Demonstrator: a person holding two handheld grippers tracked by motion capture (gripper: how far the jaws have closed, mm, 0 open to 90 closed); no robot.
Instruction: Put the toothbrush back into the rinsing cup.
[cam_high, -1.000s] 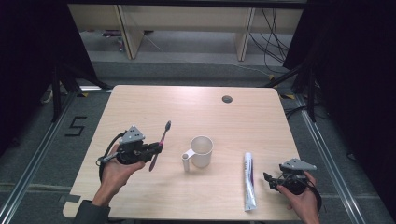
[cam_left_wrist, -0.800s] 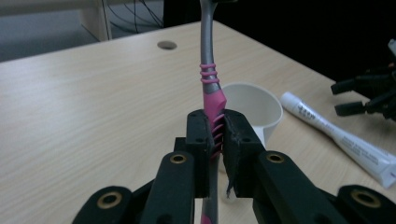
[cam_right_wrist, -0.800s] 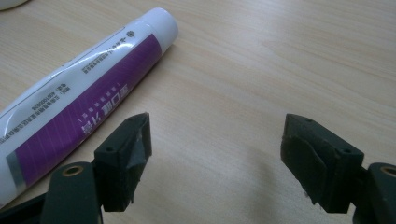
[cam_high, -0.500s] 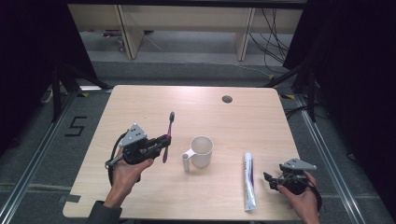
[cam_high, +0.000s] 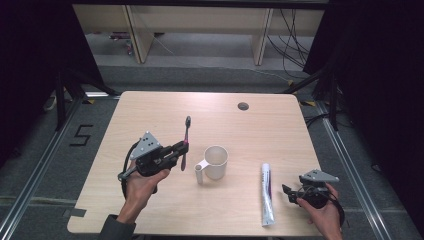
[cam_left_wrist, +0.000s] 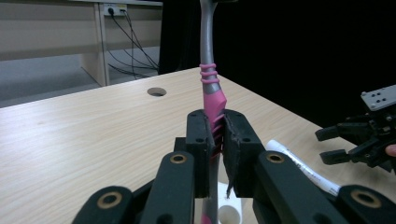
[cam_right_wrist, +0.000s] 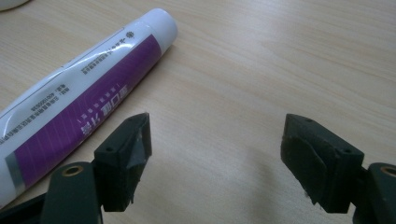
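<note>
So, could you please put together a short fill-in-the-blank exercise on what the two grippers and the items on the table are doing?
1. The left gripper is shut on the ____.
2. The right gripper has its jaws ____, with nothing between them.
3. The purple and white tube lies flat between the right gripper and the white ____.
4. The toothbrush is held with its handle pointing ____.

Missing words: toothbrush; open; mug; up

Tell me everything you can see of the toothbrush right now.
The toothbrush has a grey neck, pink ridged grip and dark head. It looks plastic. The left tool is shut on its pink handle, holding it upright above the table, left of the white mug. Only the tool's pads touch it.
</note>
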